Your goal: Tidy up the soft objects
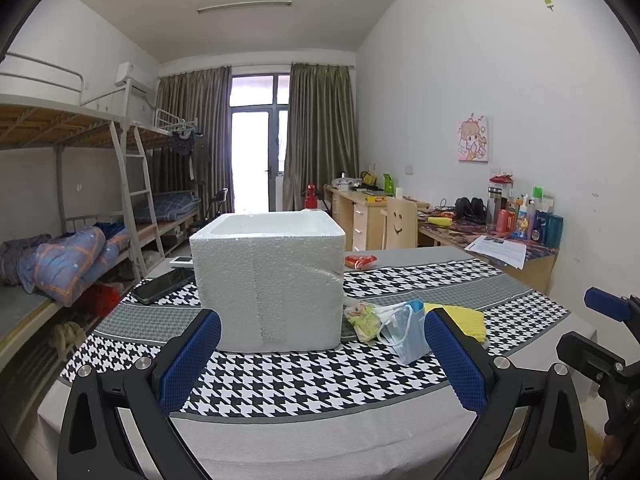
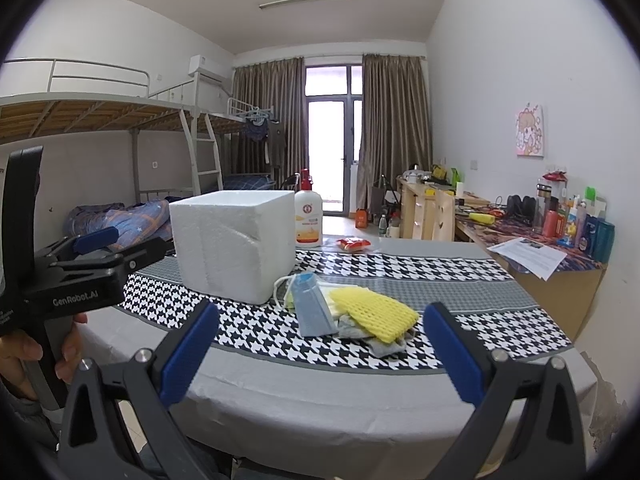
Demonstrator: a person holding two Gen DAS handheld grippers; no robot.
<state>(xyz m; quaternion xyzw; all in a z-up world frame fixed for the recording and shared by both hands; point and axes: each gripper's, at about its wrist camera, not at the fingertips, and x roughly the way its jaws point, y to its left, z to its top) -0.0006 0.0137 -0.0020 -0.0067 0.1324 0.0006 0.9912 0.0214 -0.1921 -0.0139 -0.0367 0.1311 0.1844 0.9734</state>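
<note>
Your left tool [image 1: 322, 354] hangs above the near edge of the bench [image 1: 280, 416], its blue-padded fingers [image 1: 188, 360] spread wide apart with nothing between them. Straight ahead of it stands the white foam box [image 1: 267, 280], open at the top, on the black-and-white houndstooth cloth [image 1: 304, 380].

Your right tool [image 2: 320, 354] is likewise spread apart and empty, and points at the soft pile just right of the box. In that pile a light blue face mask [image 2: 314, 306] leans at the front, a yellow foam net sleeve [image 2: 378, 312] lies over a grey fabric piece [image 2: 380, 344], and white ear loops [image 2: 280, 288] trail toward the box.

A black phone [image 1: 162, 286] lies left of the box, and a white bottle with a red cap [image 2: 308, 216] stands behind it. A small red packet [image 2: 353, 243] lies farther back.
</note>
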